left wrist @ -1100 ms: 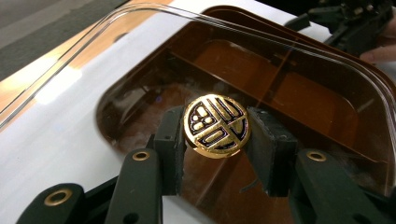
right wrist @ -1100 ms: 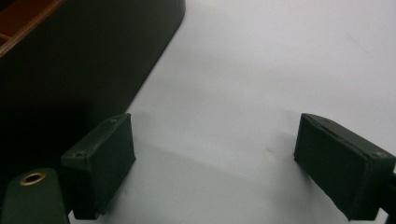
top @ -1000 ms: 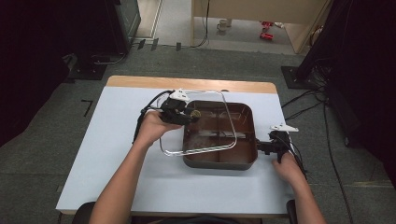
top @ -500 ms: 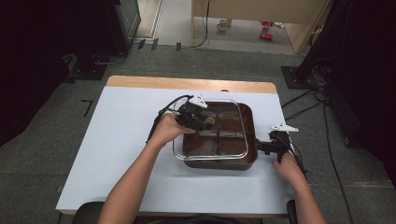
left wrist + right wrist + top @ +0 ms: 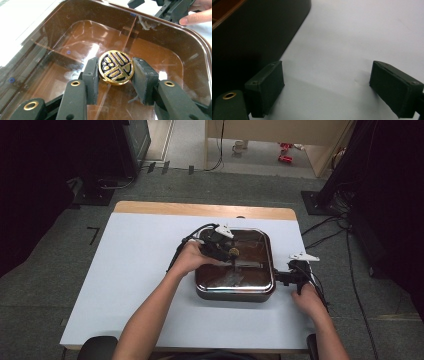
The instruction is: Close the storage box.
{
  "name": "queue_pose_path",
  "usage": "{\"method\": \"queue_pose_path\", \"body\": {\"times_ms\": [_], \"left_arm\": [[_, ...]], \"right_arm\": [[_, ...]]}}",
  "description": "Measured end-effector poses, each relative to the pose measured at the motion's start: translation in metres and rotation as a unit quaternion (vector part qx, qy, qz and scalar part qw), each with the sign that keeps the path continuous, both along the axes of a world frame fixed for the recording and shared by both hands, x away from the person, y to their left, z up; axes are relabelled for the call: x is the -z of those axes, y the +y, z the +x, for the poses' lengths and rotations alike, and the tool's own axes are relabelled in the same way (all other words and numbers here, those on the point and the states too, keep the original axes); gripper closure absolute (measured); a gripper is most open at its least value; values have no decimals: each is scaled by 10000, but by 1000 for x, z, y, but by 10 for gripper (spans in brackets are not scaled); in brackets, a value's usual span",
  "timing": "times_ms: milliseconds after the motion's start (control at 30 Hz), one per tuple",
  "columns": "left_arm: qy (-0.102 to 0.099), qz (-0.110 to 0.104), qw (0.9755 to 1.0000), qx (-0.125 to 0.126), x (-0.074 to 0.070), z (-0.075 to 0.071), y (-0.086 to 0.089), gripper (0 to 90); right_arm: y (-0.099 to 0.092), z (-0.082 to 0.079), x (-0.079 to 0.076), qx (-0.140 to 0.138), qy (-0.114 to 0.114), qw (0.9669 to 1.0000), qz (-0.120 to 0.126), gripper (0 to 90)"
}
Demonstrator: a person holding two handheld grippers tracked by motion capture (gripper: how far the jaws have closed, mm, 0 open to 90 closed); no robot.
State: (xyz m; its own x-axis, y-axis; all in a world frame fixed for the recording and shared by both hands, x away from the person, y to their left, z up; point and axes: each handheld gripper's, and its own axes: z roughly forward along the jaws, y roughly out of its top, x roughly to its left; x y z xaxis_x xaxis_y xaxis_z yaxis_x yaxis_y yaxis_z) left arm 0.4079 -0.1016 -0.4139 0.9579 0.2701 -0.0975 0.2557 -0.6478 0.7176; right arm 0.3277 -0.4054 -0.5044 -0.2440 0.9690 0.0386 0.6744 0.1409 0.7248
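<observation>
A dark brown rectangular box (image 5: 235, 295) stands on the white table (image 5: 130, 270), right of centre. A clear lid (image 5: 252, 247) lies flat over it. At the lid's centre is a round gold-and-black knob (image 5: 233, 252) (image 5: 115, 67). My left gripper (image 5: 226, 251) (image 5: 115, 75) is shut on that knob, one pad on each side. The box's brown inside and its dividers show through the lid (image 5: 75, 40). My right gripper (image 5: 281, 277) (image 5: 327, 85) stands open just off the box's right side (image 5: 249, 32), low over the table, with nothing between its fingers.
The tabletop (image 5: 362, 30) is bare white left of the box and in front of it. A wooden strip (image 5: 200, 210) runs along the far edge. Cables (image 5: 325, 232) lie on the floor to the right. The right gripper (image 5: 172, 10) also shows beyond the box's rim.
My left gripper has carried the clear lid rightward from the box's left edge and lowered it flat over the box. The right gripper has stayed where it was.
</observation>
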Motion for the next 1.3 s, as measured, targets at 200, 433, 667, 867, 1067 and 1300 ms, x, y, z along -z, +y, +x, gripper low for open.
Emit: {"method": "queue_pose_path", "body": {"times_ms": [200,433,667,867,1067,1300], "left_arm": [[42,-4,10000,86,3,2,-6,596],[241,-31,9996,155,5,3,-4,596],[229,-47,9997,120,6,3,-5,594],[252,-6,9997,60,5,3,-5,578],[323,-244,9990,-178,-4,4,5,459],[6,-224,9972,-717,-15,-5,26,378]], "right_arm": [[0,0,0,0,1,10000,2,117],[0,0,0,0,1,10000,0,117],[0,0,0,0,1,10000,-1,117],[0,0,0,0,3,10000,0,117],[0,0,0,1,3,10000,1,117],[0,0,0,2,2,10000,2,117]]}}
